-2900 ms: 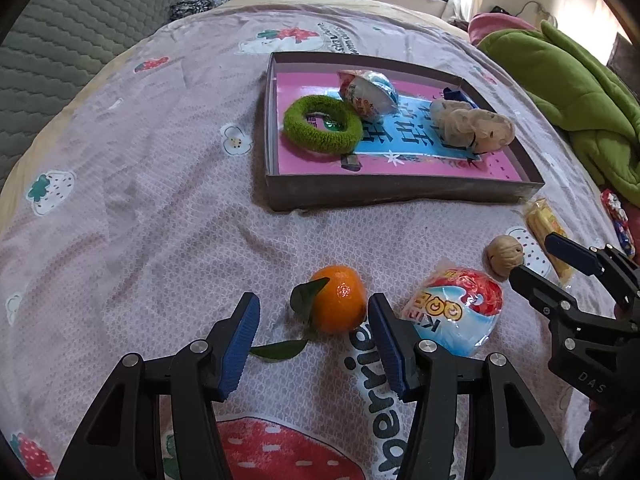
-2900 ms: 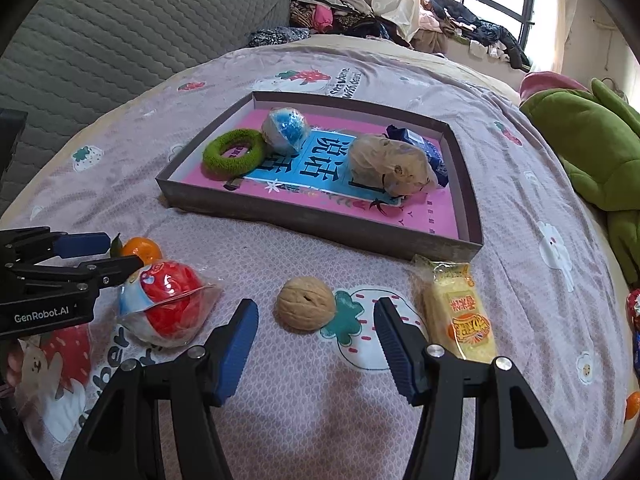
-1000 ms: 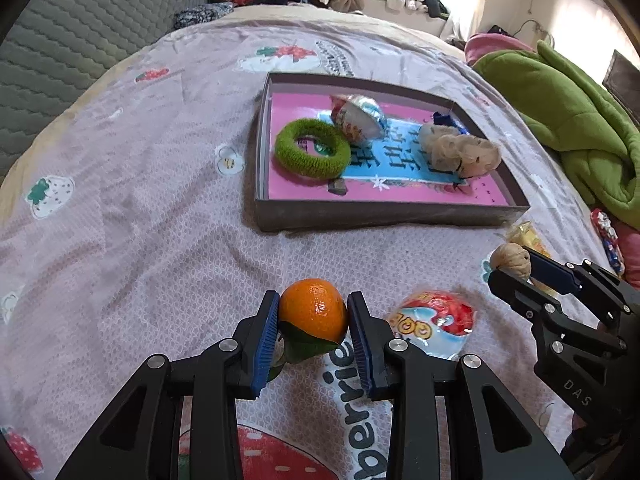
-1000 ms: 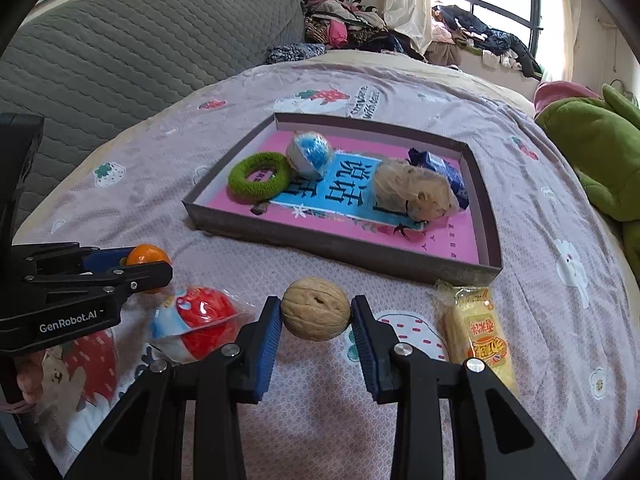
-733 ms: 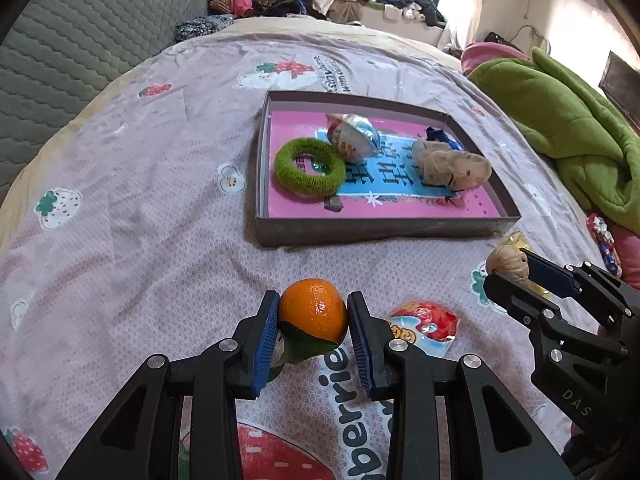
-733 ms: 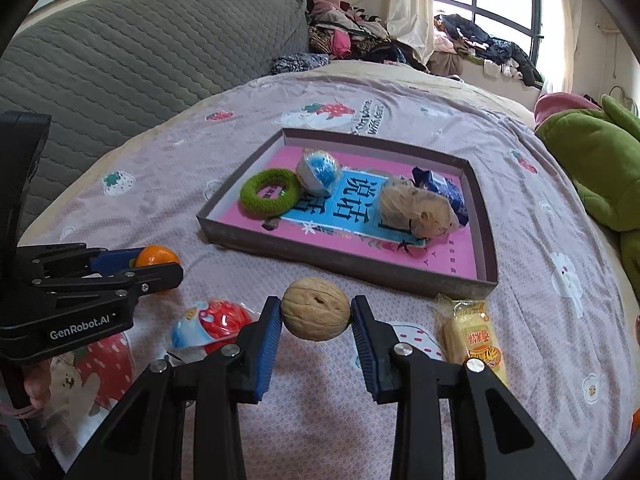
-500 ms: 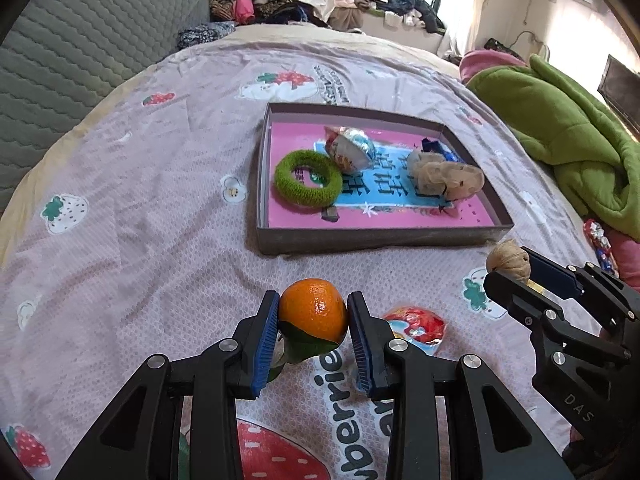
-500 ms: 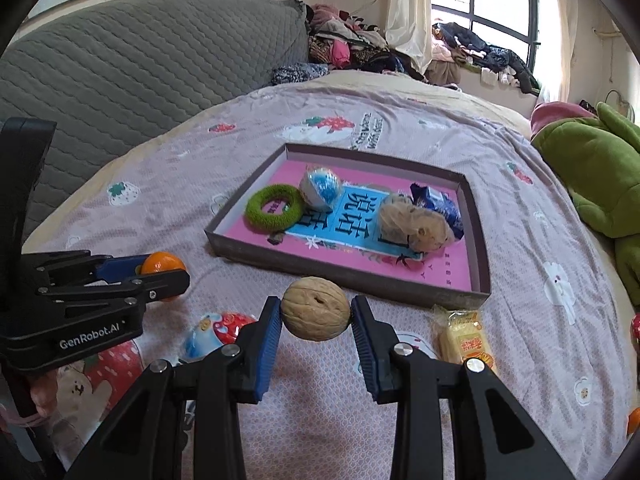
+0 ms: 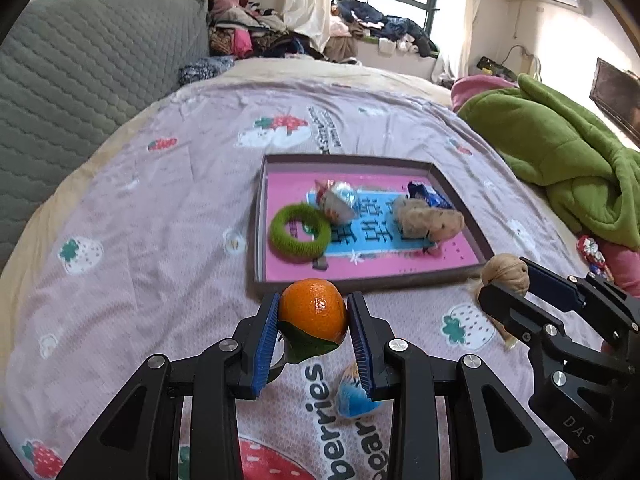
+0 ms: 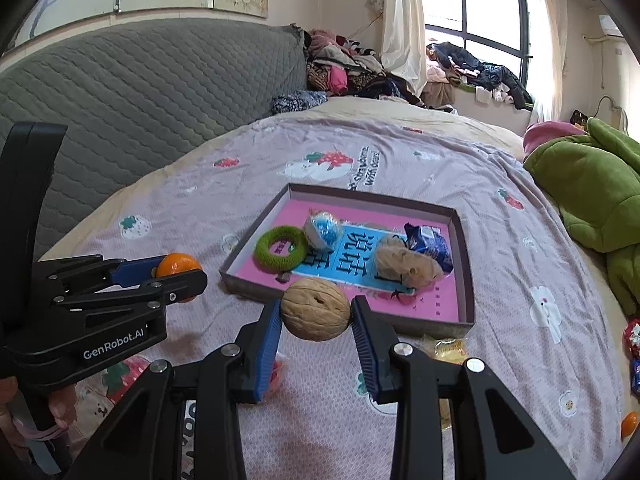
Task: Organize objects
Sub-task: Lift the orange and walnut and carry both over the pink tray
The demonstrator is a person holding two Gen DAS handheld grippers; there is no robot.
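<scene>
My left gripper (image 9: 313,316) is shut on an orange tangerine (image 9: 313,309) with a green leaf, held above the bedspread in front of the shallow brown tray (image 9: 360,280). My right gripper (image 10: 316,315) is shut on a walnut (image 10: 315,309), also lifted, just short of the tray's near wall (image 10: 256,287). The walnut also shows in the left wrist view (image 9: 505,274), and the tangerine in the right wrist view (image 10: 176,264). The tray holds a green ring (image 9: 300,231), a wrapped ball (image 9: 335,201), a tan plush (image 9: 432,220) and a blue packet (image 10: 430,242).
A wrapped toy egg (image 9: 354,394) lies on the bedspread below my left gripper. A yellow snack packet (image 10: 450,347) lies by the tray's near right corner. A green blanket (image 9: 568,160) is heaped at the right. A grey headboard (image 10: 140,88) stands at the left.
Both grippers closed on their objects, the tangerine and the walnut, and lifted them off the bedspread. Since then they have risen higher and the view has tilted up toward the tray.
</scene>
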